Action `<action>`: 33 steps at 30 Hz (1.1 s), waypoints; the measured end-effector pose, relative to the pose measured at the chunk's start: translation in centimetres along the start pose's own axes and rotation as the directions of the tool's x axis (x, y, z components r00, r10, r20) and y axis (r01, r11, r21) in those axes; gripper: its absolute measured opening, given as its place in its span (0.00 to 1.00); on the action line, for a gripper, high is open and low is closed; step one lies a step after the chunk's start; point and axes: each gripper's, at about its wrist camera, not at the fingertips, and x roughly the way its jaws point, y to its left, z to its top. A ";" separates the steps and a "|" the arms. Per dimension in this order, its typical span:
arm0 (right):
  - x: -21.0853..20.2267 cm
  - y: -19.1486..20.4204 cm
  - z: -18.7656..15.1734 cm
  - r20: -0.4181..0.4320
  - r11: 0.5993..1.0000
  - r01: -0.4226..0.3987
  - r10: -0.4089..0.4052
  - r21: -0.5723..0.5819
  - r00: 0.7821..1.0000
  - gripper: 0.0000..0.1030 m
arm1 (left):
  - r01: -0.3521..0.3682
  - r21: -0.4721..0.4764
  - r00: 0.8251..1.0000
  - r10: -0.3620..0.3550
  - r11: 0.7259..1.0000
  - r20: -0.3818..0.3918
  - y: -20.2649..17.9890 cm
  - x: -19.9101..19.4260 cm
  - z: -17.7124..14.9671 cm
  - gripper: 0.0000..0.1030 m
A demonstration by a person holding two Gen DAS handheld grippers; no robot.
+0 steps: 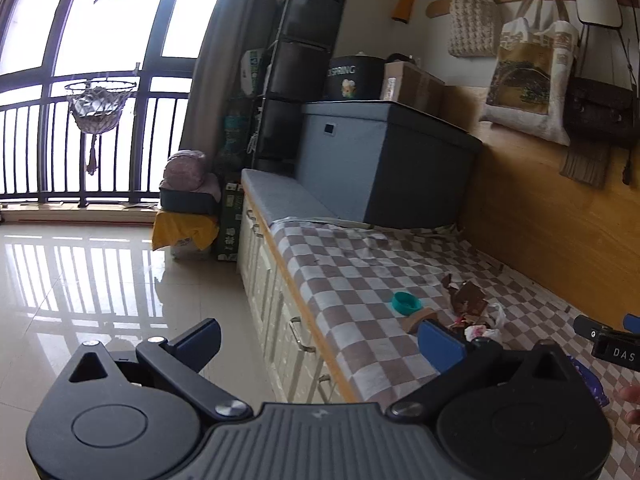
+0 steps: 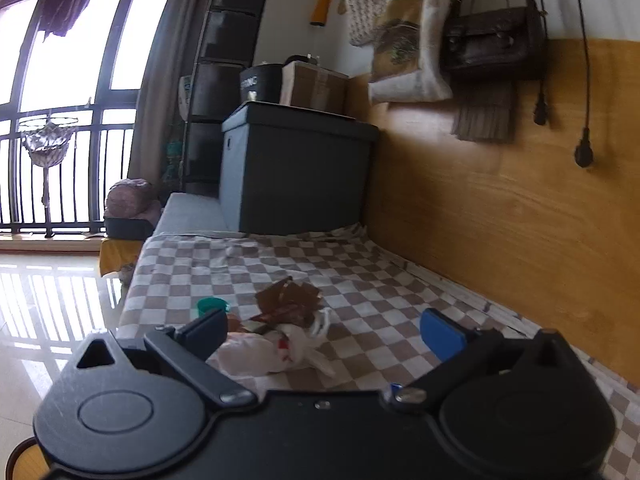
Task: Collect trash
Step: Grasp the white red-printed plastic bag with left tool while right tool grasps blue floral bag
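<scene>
A small pile of trash lies on the checked cloth [image 1: 352, 272] of a low bench. It holds a torn brown wrapper [image 1: 468, 298], a crumpled white plastic bag [image 2: 264, 354], a teal cap [image 1: 405, 303] and a tan roll [image 1: 420, 320]. My left gripper [image 1: 320, 340] is open over the bench's front edge, left of the pile, with nothing between its fingers. My right gripper [image 2: 324, 334] is open just in front of the bag; its left finger [image 2: 208, 330] is close beside the bag. The brown wrapper [image 2: 290, 300] and teal cap [image 2: 210, 305] lie beyond. The right gripper's tip [image 1: 612, 340] shows at the right edge of the left wrist view.
A grey storage box [image 1: 380, 164] with a carton on top stands at the bench's far end. A wooden wall panel [image 2: 500, 216] with hanging bags runs along the right. Glossy tiled floor [image 1: 100, 280] lies left, with drawers [image 1: 280, 308] under the bench. A purple wrapper [image 1: 592, 384] lies near a hand.
</scene>
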 end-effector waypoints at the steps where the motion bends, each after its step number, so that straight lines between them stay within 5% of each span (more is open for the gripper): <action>1: 0.2 -0.8 -0.3 -0.007 1.000 0.009 -0.009 0.014 1.000 1.00 | 0.018 0.014 1.000 -0.018 1.000 0.000 -1.0 0.3 -0.2 1.00; 12: 1.4 -7.2 -4.3 -0.039 0.992 0.110 -0.107 0.068 0.993 1.00 | 0.128 0.161 0.986 -0.109 0.979 -0.123 -9.8 7.3 -0.9 1.00; 26: 4.1 -11.9 -8.3 -0.153 0.977 0.047 -0.015 0.207 0.988 0.99 | 0.302 0.281 0.934 -0.224 0.911 -0.278 -18.1 15.9 -0.8 1.00; 33: 5.5 -12.9 -9.8 -0.225 0.966 0.022 0.038 0.256 0.974 0.78 | 0.354 0.330 0.906 -0.232 0.875 -0.355 -20.0 19.7 -0.7 1.00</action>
